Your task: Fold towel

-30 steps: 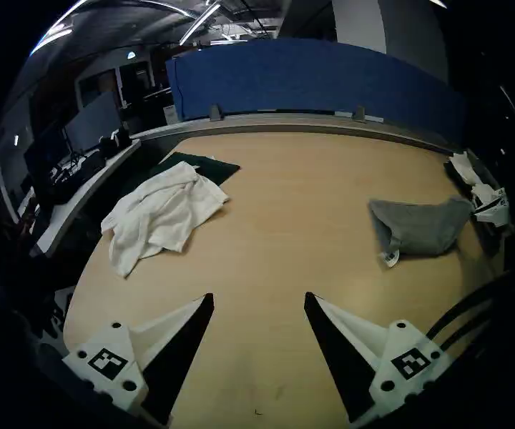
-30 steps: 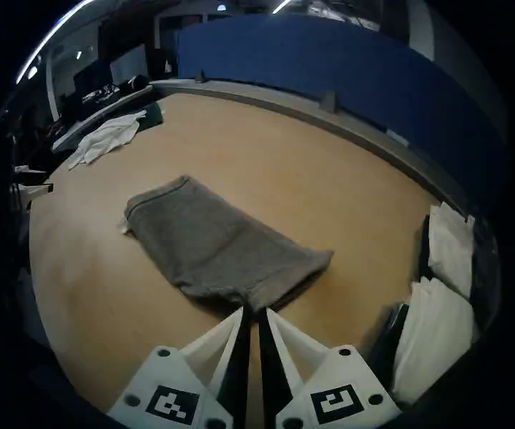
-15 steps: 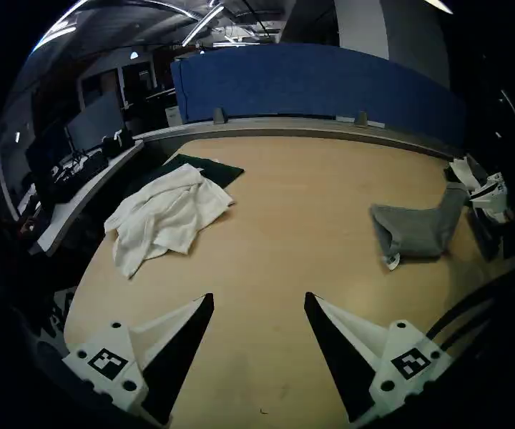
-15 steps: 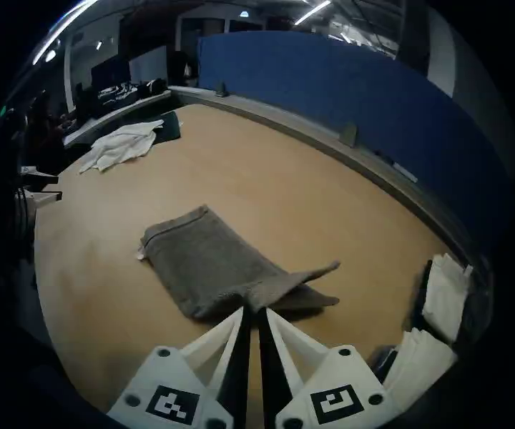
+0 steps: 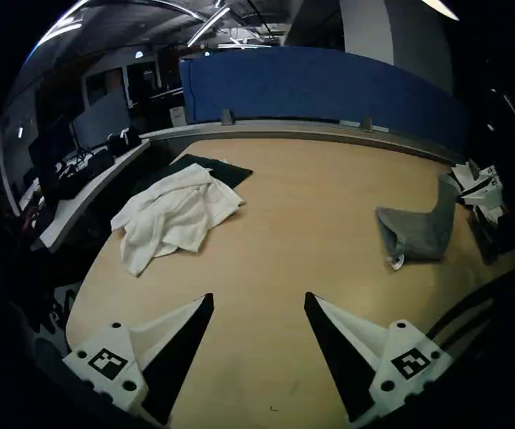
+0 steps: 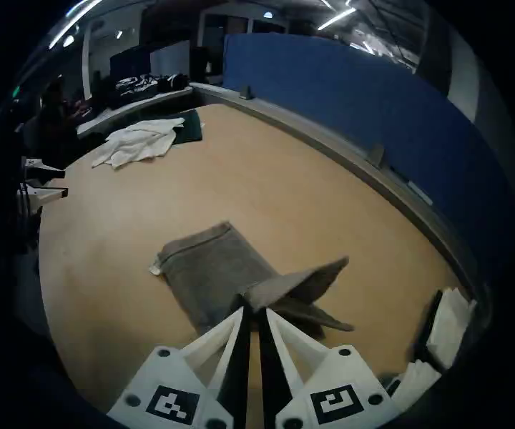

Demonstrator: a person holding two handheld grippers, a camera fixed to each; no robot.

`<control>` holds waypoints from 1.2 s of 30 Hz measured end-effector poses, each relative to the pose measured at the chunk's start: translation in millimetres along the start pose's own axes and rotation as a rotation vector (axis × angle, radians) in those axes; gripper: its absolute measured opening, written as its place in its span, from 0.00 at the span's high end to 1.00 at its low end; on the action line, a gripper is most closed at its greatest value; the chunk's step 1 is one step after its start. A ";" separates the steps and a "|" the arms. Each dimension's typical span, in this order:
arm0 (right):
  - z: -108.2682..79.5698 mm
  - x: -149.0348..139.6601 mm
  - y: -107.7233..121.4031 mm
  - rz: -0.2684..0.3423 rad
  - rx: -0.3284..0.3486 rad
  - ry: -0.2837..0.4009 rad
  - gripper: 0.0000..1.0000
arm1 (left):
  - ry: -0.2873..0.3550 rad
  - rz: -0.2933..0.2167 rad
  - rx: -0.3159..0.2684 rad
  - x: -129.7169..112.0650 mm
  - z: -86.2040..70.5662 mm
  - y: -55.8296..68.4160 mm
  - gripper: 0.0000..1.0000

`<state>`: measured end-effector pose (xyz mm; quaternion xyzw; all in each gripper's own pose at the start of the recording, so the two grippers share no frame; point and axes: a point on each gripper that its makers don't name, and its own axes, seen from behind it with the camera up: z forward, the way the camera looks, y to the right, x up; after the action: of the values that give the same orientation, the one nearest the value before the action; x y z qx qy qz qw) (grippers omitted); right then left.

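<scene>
Near the surface edge, a grey towel lies with one corner raised.
The right hand-held gripper pinches that corner, fingers closed on the cloth. The left hand-held gripper hangs open, a crumpled white cloth beyond it.

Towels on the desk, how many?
3: gray towel pinched by the right gripper, white towel far left, dark green towel under it. White stack at desk edge may be more.

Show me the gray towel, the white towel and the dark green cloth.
gray towel (image 6: 204, 270), right gripper view, flat lower layer
white towel (image 5: 175, 214), left gripper view, middle of the heap
dark green cloth (image 5: 229, 171), left gripper view, bare far corner
</scene>
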<state>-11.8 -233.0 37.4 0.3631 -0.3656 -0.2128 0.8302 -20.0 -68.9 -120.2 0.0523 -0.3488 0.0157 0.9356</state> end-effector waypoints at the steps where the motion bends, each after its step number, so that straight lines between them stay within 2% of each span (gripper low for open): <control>1: 3.3 4.1 -4.4 -0.013 0.008 0.000 0.93 | 0.001 -0.003 0.002 -0.8 -1.0 -2.0 0.06; 6: 22.4 24.2 -31.6 -0.083 0.056 -0.003 0.93 | 0.003 -0.023 0.017 -6.8 -6.5 -13.0 0.06; 12: 53.9 33.1 -72.0 -0.141 0.126 -0.026 0.93 | 0.002 -0.056 0.034 -16.2 -13.6 -25.3 0.06; 15: 69.2 29.5 -93.1 -0.149 0.165 -0.043 0.93 | 0.000 -0.070 0.042 -20.9 -15.6 -30.1 0.06; 20: 94.1 7.6 -116.8 -0.131 0.205 -0.101 0.93 | -0.005 -0.083 0.049 -27.3 -16.9 -34.1 0.06; 24: 103.6 -4.4 -124.6 -0.110 0.216 -0.123 0.93 | -0.007 -0.092 0.051 -29.9 -17.3 -35.3 0.06; 36: 100.3 -6.5 -119.8 -0.079 0.220 -0.121 0.91 | -0.010 -0.087 0.050 -29.0 -11.1 -35.0 0.06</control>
<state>-102.9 -351.2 -9.3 0.4523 -0.4215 -0.2254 0.7529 -32.4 -102.2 -150.5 0.0909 -0.3503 -0.0167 0.9321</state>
